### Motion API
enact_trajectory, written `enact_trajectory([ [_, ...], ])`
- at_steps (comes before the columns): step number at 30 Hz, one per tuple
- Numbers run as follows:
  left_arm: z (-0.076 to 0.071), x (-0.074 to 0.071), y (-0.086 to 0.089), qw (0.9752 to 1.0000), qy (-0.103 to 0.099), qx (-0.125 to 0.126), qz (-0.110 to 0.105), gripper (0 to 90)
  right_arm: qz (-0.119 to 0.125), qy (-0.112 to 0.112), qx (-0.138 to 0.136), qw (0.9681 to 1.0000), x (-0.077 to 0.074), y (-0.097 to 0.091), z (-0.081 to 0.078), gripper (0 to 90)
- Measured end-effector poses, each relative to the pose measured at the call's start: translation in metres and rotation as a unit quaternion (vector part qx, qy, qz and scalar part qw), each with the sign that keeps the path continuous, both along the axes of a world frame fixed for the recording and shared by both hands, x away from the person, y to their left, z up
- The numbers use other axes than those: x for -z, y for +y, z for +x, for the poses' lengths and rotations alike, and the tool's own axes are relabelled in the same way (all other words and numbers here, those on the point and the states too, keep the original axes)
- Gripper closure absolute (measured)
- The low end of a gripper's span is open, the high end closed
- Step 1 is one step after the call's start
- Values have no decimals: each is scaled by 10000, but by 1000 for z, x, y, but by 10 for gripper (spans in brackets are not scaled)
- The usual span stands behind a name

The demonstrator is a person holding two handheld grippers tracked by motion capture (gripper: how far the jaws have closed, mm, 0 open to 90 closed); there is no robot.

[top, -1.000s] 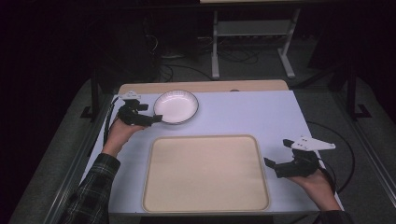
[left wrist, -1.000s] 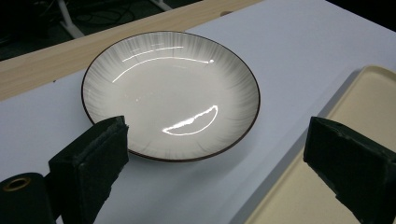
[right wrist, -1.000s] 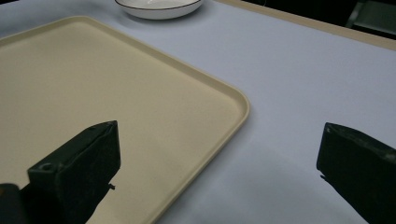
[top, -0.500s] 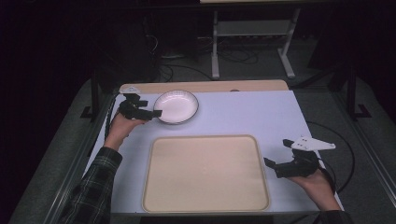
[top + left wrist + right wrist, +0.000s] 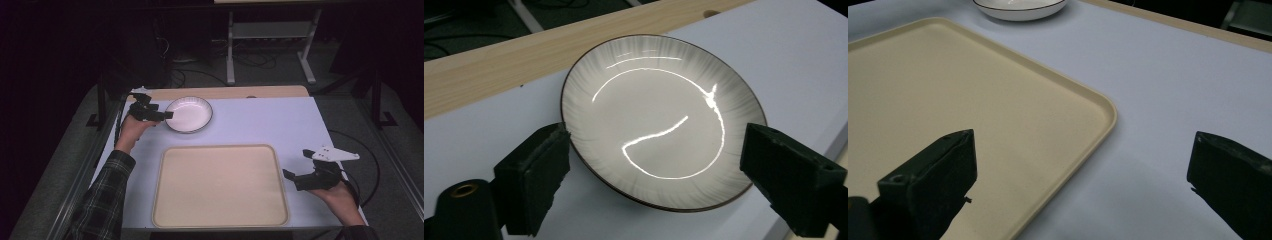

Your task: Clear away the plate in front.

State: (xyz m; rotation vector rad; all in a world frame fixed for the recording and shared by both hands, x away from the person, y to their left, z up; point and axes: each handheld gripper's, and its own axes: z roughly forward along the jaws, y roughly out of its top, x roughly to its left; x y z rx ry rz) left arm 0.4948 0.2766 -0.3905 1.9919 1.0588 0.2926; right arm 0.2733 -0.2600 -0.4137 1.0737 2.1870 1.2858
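The white plate (image 5: 189,114) is seen lying flat near the far left corner of the bench (image 5: 280,125), just beyond the far edge of the beige tray (image 5: 220,186) and apart from it. In the left gripper view the plate (image 5: 659,120) is framed between the two black jaws, one jaw at its near rim, the other off its opposite side; no pad is seen pressing on it yet.

The left claw (image 5: 167,115) has been brought in from the left edge toward the plate's rim since a second ago, and its jaws have just been closing a little, though a wide gap is left and nothing is gripped. A pick-up of the plate is judged to be starting, with the rim probably to be pinched next.

The right claw (image 5: 292,180) is held near the right edge of the bench, beside the tray's right rim (image 5: 1108,107), jaws spread wide and empty. It has been kept where it was a second ago.
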Motion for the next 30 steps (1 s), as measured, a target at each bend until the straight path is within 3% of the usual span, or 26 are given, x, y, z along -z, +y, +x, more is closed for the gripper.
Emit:
enact_trajectory([
  [12, 16, 16, 10, 9984, 395, -397, -54, 179, -1, 36, -24, 10000, 0, 0, 0, 0],
  [17, 21, 26, 12, 9957, 624, -676, -63, 257, 5, 39, -28, 10000, 0, 0, 0, 0],
  [22, 24, 34, 11, 9940, 855, -681, -112, 340, 1, 48, -32, 10000, 1, 0, 1, 0],
  [30, 28, 43, 5, 9918, 1042, -718, -185, 432, 2, 61, -37, 10000, 1, 0, 1, 0],
])
